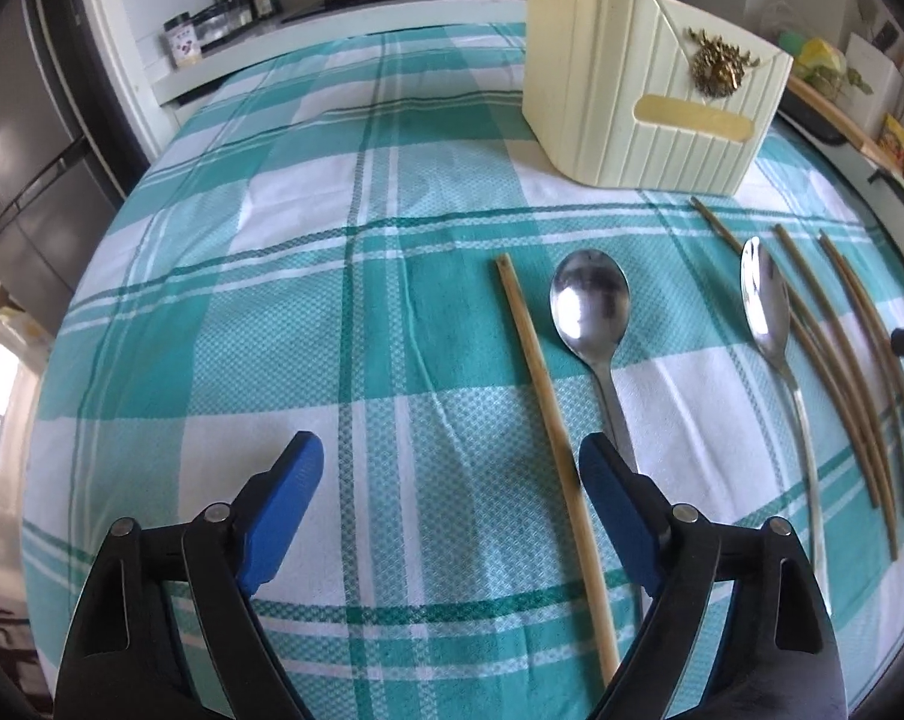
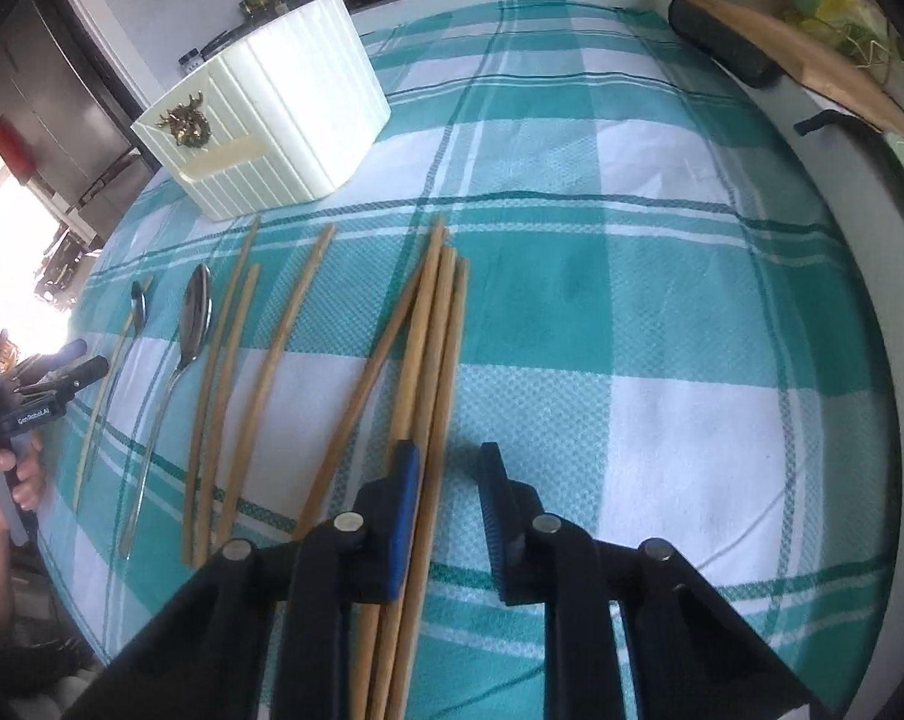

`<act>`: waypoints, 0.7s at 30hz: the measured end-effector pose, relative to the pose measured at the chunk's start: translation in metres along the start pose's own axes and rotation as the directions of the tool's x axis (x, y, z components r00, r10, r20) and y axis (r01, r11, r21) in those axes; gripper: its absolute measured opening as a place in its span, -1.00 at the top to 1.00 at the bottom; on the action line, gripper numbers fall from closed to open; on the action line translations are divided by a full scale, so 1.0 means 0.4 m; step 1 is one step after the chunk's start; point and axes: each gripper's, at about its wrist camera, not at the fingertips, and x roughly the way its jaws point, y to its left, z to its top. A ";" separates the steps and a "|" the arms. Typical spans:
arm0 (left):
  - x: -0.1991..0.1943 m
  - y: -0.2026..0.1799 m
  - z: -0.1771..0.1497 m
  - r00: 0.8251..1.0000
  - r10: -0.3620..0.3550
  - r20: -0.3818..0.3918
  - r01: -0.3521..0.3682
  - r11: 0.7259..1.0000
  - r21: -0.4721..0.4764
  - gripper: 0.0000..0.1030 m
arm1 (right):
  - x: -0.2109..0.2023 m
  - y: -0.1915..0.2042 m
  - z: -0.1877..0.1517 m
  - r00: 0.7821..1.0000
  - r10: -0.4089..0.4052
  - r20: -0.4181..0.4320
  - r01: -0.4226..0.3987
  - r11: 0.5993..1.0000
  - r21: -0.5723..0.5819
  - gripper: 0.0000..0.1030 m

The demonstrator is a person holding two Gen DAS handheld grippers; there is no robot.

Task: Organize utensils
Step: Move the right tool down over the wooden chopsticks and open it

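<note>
My left tool [image 1: 452,483] hangs over the table [image 1: 260,276], which is covered in a teal and white checked cloth, and its blue fingers [image 1: 284,498] stand spread wide with nothing gripped. A pale single chopstick [image 1: 538,384] runs down between them, close to the right-hand finger, and lies flat on the cloth. Just beside it lies a steel spoon [image 1: 589,300], bowl up, its handle passing behind that same finger. A second spoon [image 1: 766,306] lies further right, next to several darker chopsticks [image 1: 835,348].

My right tool [image 2: 449,465] has its fingers drawn in to a narrow gap. A bundle of chopsticks [image 2: 434,330] lies under it: one stick runs through the gap against the left finger [image 2: 407,492], but I cannot tell whether both pads press on it. More loose chopsticks [image 2: 266,360] lie to the left of it.

The cream ribbed utensil holder [image 1: 649,90], with a gold ornament on its front, stands upright at the far side, well apart from both tools.
</note>
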 end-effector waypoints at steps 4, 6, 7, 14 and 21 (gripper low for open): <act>0.008 -0.004 -0.002 1.000 -0.010 -0.009 0.010 1.000 0.028 -0.66 | 0.002 0.012 0.019 0.997 -0.007 -0.082 0.006 1.000 -0.014 0.63; 0.009 0.000 0.002 1.000 -0.012 -0.012 0.012 0.999 0.030 -0.66 | 0.002 0.006 0.024 0.994 -0.006 -0.111 0.005 1.000 -0.010 0.63; 0.010 0.003 0.003 1.000 -0.011 -0.013 0.012 0.999 0.031 -0.66 | 0.000 -0.001 0.024 0.992 0.004 -0.124 -0.003 1.000 0.008 0.63; 0.019 0.003 0.015 1.000 -0.017 -0.020 0.018 0.999 0.051 -0.66 | 0.001 -0.027 0.026 0.988 0.015 -0.155 -0.009 0.999 0.036 0.69; 0.027 0.016 0.023 0.999 -0.007 -0.031 0.008 0.999 0.038 -0.68 | 0.020 0.003 0.060 0.981 -0.090 -0.174 0.078 0.994 -0.076 0.66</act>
